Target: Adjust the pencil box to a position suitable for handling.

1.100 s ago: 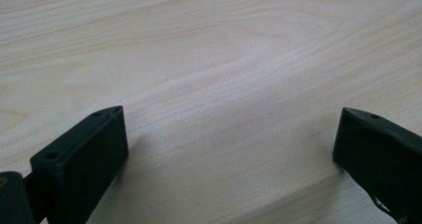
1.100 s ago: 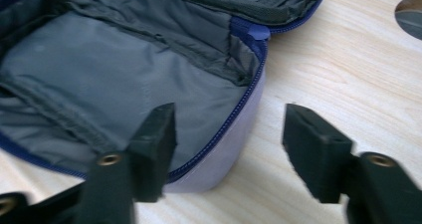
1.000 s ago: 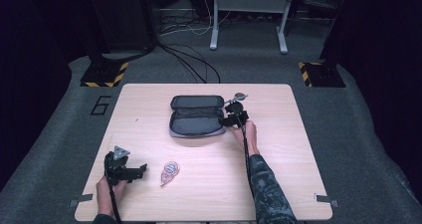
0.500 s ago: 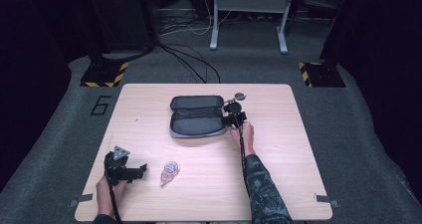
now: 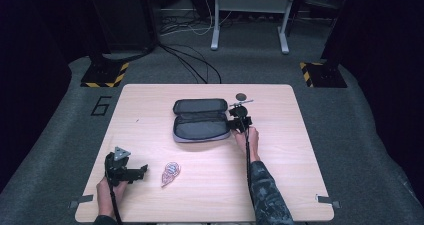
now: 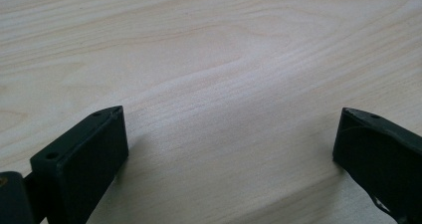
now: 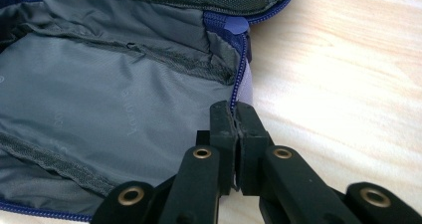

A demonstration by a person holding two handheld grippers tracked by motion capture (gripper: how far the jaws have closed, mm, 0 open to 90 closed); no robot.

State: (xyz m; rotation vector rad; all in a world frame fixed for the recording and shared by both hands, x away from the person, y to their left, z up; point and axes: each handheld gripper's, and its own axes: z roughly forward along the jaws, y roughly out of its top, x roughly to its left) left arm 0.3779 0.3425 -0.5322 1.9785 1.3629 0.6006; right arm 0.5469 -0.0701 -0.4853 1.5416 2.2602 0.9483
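Observation:
A dark grey zip case [image 5: 201, 120] lies open near the middle of the wooden table [image 5: 280, 155], its grey lining [image 7: 109, 99] facing up. My right gripper [image 5: 239, 123] sits at the case's right end. In the right gripper view that gripper [image 7: 234, 110] is shut on the case's blue zipper edge [image 7: 242, 69]. Toward the front left corner, my left gripper [image 5: 141, 170] rests low on the table. It shows up close as the left gripper [image 6: 229, 129], open with nothing but bare wood between its jaws.
A small pinkish packet [image 5: 170, 174] lies just right of the left gripper. Behind the right gripper, a small dark round disc [image 5: 241, 96] rests on the table. Cables and metal stand legs [image 5: 215, 30] are on the floor beyond the far edge.
The right gripper has shifted slightly at the case's right end and stays shut there. The left gripper has not moved.

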